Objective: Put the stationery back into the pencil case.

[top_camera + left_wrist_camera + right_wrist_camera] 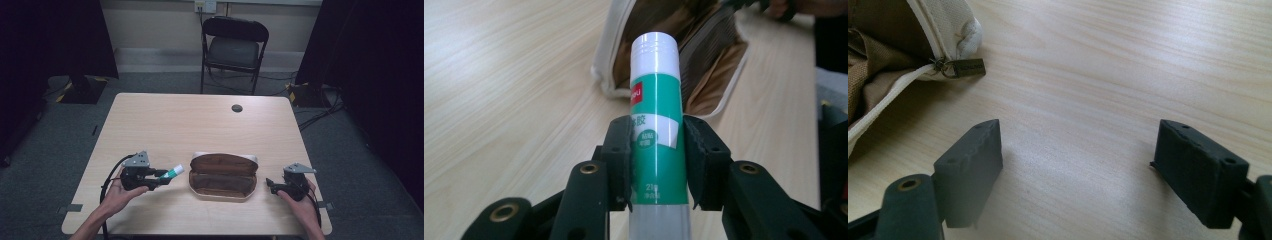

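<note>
A green glue stick [658, 125] with a white cap is clamped between the two black jaws of my left gripper [657, 165]. In the high view that left gripper [161, 178] hangs just left of the case, with the glue stick [175, 172] pointing toward it. An open brown pencil case [223, 176] with a cream rim lies at the table's front centre, its lid folded back. My right gripper [270, 183] stands open to the right of the case, close above the wood. In the right gripper view nothing lies between its jaws [1075, 170], and the case's zip pull [964, 67] rests on the table ahead.
The light wooden table [200, 125] has a small dark round grommet [237, 108] near its far edge. A black folding chair [234, 47] stands behind the table. Dark curtains hang at both sides. The person's forearms come in from the bottom edge.
</note>
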`<state>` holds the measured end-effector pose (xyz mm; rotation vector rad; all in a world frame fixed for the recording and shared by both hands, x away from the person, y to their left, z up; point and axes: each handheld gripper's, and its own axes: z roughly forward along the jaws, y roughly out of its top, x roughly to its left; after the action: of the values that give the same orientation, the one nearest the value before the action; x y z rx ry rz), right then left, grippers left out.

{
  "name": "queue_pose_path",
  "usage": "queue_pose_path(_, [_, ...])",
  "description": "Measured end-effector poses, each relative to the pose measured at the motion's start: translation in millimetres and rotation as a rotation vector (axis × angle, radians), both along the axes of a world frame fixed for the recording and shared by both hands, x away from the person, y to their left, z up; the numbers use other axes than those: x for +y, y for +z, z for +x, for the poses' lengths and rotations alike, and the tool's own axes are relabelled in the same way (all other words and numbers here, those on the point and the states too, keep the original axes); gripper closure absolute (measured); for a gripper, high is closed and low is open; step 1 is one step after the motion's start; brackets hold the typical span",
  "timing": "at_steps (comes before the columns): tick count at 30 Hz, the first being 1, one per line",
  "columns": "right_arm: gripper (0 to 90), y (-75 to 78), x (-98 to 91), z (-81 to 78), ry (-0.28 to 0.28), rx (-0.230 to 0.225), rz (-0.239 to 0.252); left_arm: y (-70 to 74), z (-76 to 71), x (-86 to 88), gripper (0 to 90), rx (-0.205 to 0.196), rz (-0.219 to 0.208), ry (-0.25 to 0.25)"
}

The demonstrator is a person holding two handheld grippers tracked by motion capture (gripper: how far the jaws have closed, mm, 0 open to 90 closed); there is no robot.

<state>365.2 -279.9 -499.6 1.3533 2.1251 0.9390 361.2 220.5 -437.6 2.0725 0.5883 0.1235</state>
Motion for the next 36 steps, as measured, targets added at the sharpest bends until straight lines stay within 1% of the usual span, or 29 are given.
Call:
queue_pose_path(3, [18.6,0.1,-0.2,0.4,0.004,0.002,0.001,6.6,-3.4,-2.6,66.1,-0.01,-0.03,-0.011])
queue_pose_path(4, [18.6,0.0,-0.1,1.0,0.003,0.0,0.0,8.4,-4.1,-3.5,66.1,-0.015,-0.03,-0.015])
queue_pose_path(5, [18.5,-0.1,0.1,1.5,0.0,0.0,0.001,9.2,-4.9,-5.2,66.1,-0.016,-0.041,-0.023])
queue_pose_path(9, [18.5,0.1,0.1,2.5,0.001,0.001,-0.001,11.7,-7.5,-12.9,66.1,-0.015,-0.043,-0.048])
queue_pose_path(15, [18.5,0.0,0.4,1.9,-0.002,0.001,-0.001,12.8,-11.4,-26.9,66.1,-0.014,-0.033,-0.081])
queue_pose_path(16, [18.5,0.0,0.4,1.7,-0.002,0.001,-0.001,13.3,-12.4,-28.9,66.1,-0.01,-0.037,-0.082])
queue_pose_path(18, [18.5,0.0,0.3,1.1,0.0,0.001,-0.001,15.7,-13.6,-31.3,66.1,-0.016,-0.03,-0.09])
queue_pose_path(19, [18.5,0.0,0.3,0.8,0.001,0.001,0.0,17.3,-13.7,-32.2,66.1,-0.018,-0.034,-0.089])
queue_pose_path(20, [18.5,0.1,0.4,0.2,-0.001,0.002,0.0,18.9,-13.5,-33.2,66.1,-0.019,-0.041,-0.093])
queue_pose_path(23, [18.5,0.0,0.4,-0.5,-0.003,0.001,0.0,22.2,-12.5,-38.5,66.1,-0.025,-0.041,-0.103])
queue_pose_path(25, [18.5,0.0,0.4,-0.5,-0.003,0.001,0.0,23.4,-10.6,-44.0,66.1,-0.028,-0.031,-0.118])
queue_pose_path(26, [18.5,0.0,0.4,-0.5,-0.003,0.001,0.0,23.3,-10.1,-45.9,66.1,-0.028,-0.031,-0.117])
queue_pose_path(27, [18.5,0.0,0.4,-0.5,-0.003,0.001,0.0,23.5,-9.2,-48.3,66.1,-0.027,-0.018,-0.123])
queue_pose_path(29, [18.5,0.0,0.4,-0.5,-0.003,0.001,0.0,23.6,-8.0,-53.7,66.1,-0.032,-0.006,-0.132])
queue_pose_path(34, [18.5,0.0,0.4,-0.5,-0.003,0.001,0.0,27.5,-0.1,-66.5,66.1,-0.039,-0.004,-0.139])
queue_pose_path(35, [18.6,0.0,0.4,-0.5,-0.003,0.001,0.0,27.1,1.3,-69.6,66.1,-0.037,-0.01,-0.141])
queue_pose_path(36, [18.5,0.0,0.4,-0.5,-0.003,0.001,0.0,27.1,2.4,-72.4,66.1,-0.033,-0.003,-0.143])
